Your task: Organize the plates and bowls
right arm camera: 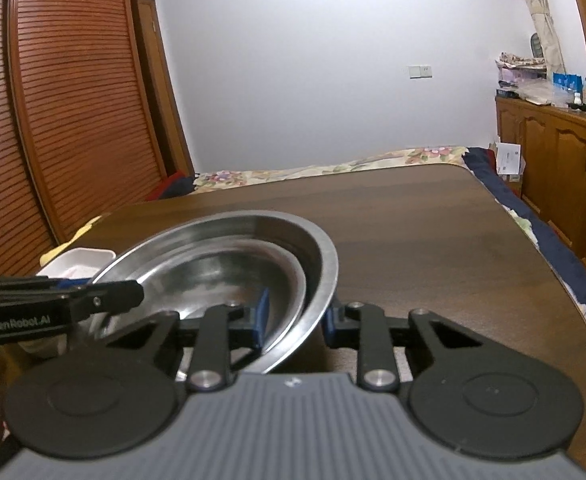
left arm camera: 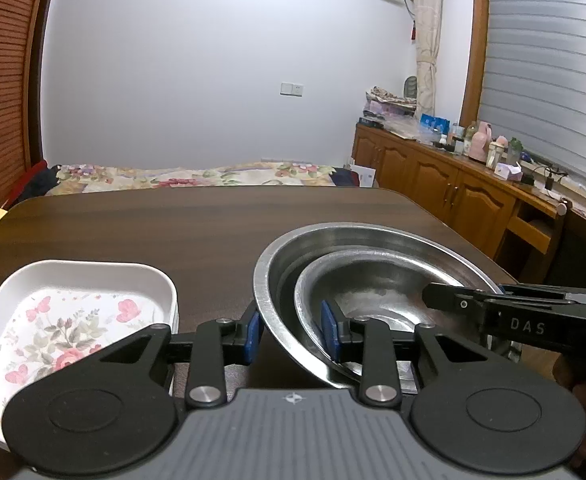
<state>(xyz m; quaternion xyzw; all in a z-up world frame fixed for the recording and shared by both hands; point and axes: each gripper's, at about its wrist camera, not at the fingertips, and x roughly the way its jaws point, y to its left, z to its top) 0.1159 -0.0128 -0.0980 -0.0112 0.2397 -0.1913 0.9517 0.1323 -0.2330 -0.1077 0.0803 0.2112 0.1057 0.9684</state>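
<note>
Two nested steel bowls rest on the dark wooden table (left arm camera: 173, 216). The large outer bowl (left arm camera: 265, 280) holds a smaller steel bowl (left arm camera: 377, 284) inside it. My left gripper (left arm camera: 291, 330) straddles their left rims, one blue pad outside and one inside the bowls. My right gripper (right arm camera: 295, 316) straddles their right rims (right arm camera: 325, 280) the same way. Both sets of jaws are closed onto the stacked rims. A white rectangular dish with a flower print (left arm camera: 73, 316) sits to the left of the bowls, and shows in the right wrist view (right arm camera: 79, 262).
A bed with a floral cover (left arm camera: 197, 174) lies beyond the table's far edge. Wooden cabinets (left arm camera: 445, 184) with bottles and clutter run along the right wall. A slatted wooden wardrobe (right arm camera: 65, 120) stands at the left.
</note>
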